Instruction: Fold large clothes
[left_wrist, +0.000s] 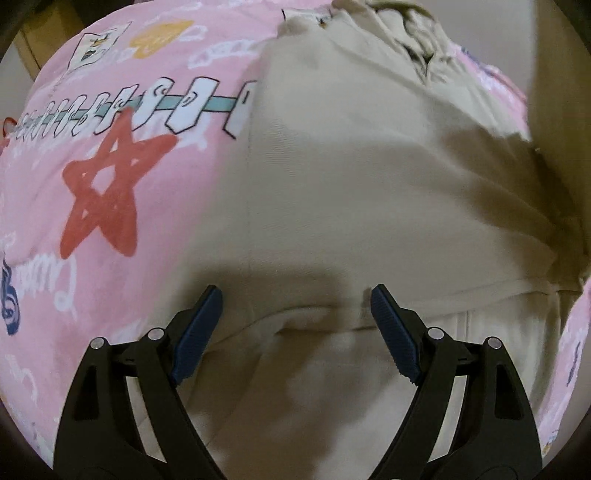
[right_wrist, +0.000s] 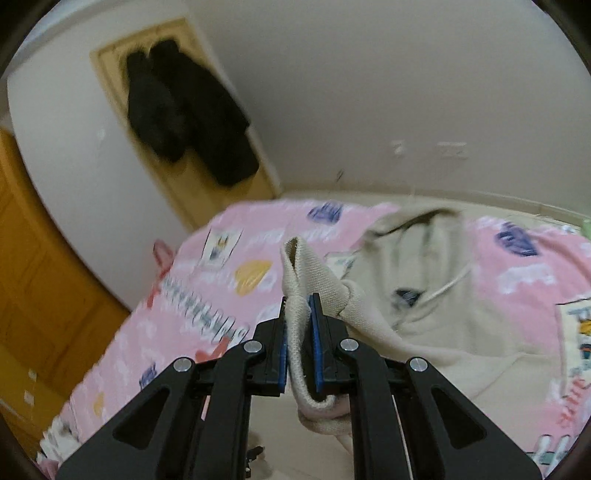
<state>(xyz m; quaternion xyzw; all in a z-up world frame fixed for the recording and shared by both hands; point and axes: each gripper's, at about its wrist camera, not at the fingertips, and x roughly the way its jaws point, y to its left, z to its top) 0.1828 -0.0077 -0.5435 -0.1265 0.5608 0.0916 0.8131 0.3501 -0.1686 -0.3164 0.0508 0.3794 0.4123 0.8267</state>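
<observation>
A beige hoodie (left_wrist: 351, 177) lies spread on a pink printed bedsheet (left_wrist: 110, 184). My left gripper (left_wrist: 295, 295) is open, just above the hoodie's body near a fold edge, holding nothing. In the right wrist view my right gripper (right_wrist: 300, 306) is shut on a ribbed cuff or hem of the beige hoodie (right_wrist: 424, 295) and holds it lifted above the pink bedsheet (right_wrist: 221, 295). The hood and drawstring lie further back on the bed.
Dark coats (right_wrist: 192, 110) hang on the wall beyond the bed. A wooden door (right_wrist: 37, 277) stands at the left. A white wall (right_wrist: 406, 92) runs behind the bed. A beige wall or panel (left_wrist: 561, 110) borders the bed at the right.
</observation>
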